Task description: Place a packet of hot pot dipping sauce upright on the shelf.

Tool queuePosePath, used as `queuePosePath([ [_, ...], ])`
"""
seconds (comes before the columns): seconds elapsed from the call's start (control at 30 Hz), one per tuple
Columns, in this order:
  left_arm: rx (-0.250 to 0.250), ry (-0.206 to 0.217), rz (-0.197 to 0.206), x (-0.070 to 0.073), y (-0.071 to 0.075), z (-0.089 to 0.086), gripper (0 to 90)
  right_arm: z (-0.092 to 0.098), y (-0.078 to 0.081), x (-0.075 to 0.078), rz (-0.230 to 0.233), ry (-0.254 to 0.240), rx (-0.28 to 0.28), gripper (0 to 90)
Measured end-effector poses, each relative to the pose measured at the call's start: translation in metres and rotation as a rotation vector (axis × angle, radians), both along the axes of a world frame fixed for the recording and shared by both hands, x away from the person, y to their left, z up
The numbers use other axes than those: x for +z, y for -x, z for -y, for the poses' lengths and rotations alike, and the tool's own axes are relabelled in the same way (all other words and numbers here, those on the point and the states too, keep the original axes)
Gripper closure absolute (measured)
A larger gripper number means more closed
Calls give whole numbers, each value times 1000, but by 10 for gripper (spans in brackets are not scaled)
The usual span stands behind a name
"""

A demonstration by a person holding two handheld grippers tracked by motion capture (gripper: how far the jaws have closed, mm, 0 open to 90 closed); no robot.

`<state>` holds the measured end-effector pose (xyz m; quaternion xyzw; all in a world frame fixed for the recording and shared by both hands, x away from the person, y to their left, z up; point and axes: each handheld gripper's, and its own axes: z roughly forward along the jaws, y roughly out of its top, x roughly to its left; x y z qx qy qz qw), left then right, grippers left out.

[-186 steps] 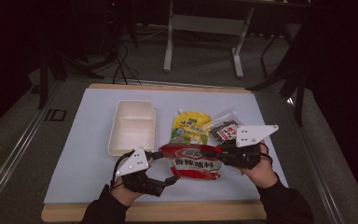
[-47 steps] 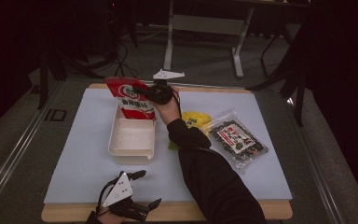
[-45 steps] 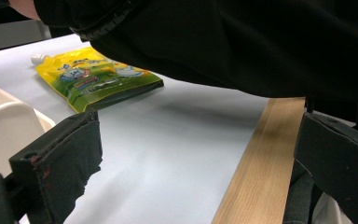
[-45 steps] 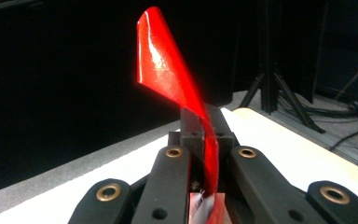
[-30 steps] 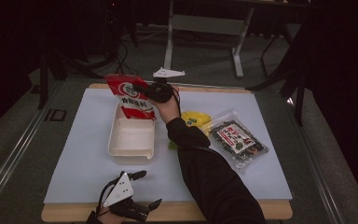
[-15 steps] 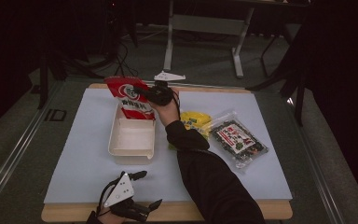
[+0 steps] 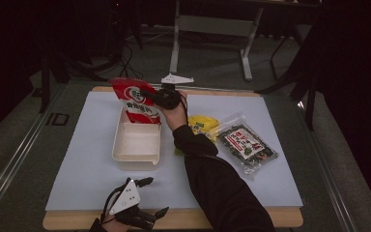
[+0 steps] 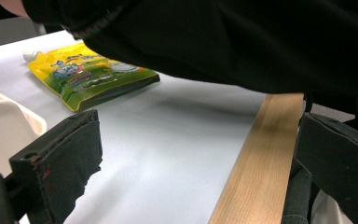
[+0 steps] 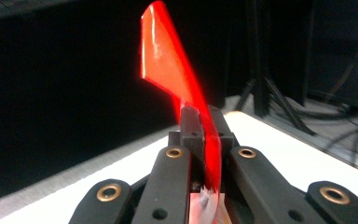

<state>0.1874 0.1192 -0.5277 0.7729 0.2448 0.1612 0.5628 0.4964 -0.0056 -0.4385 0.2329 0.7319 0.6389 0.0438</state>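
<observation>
At the near left edge of the counter (image 7: pixel 77 159) the left tool (image 7: pixel 147 198) rests low with its jaws spread wide and nothing between them; in the left gripper view they frame bare white mat and the wooden rim, which reads as a hand parked out of the way while the other one works. Next comes the white tray (image 7: pixel 136 145), lying lengthwise with its near part bare, so there is room for a packet to go in. Over its far end the red packet (image 7: pixel 136 99) hangs upright, its lower edge down at or just inside the tray's far end; from the high view I cannot tell whether it already touches the bottom. The right tool (image 7: pixel 160 96) is clamped tight on the packet's top edge, and in the right gripper view (image 9: pixel 200 140) the red film (image 9: pixel 168 65) stands pinched between the two jaws, a grip near the rim that lets the bag dangle straight and be lowered in. To the right, the yellow pouch (image 7: pixel 204 124) lies flat beside the tray, partly under the reaching sleeve (image 7: pixel 222 188), and the clear bag of dark snacks (image 7: pixel 246 145) lies farther right, both probably waiting their turn.
</observation>
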Motion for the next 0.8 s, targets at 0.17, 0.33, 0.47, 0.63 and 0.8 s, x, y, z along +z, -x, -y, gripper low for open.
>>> queuePosePath([
  [0.17, 0, 2, 1, 0, 0, 0, 21, -1, -1, 3, 8, -14, 3, 893],
  [0.33, 0, 1, 2, 0, 0, 0, 21, -1, -1, -3, -7, -24, -15, 893],
  [0.47, -1, 0, 2, 0, 0, 0, 21, -2, 1, -4, -13, -24, -20, 893],
  [0.63, -2, -2, 3, 0, 0, 0, 21, -6, 4, 2, 17, -22, -25, 893],
  [0.8, -4, -5, 4, 0, 0, 0, 21, -4, 2, -4, -1, -37, -39, 893],
])
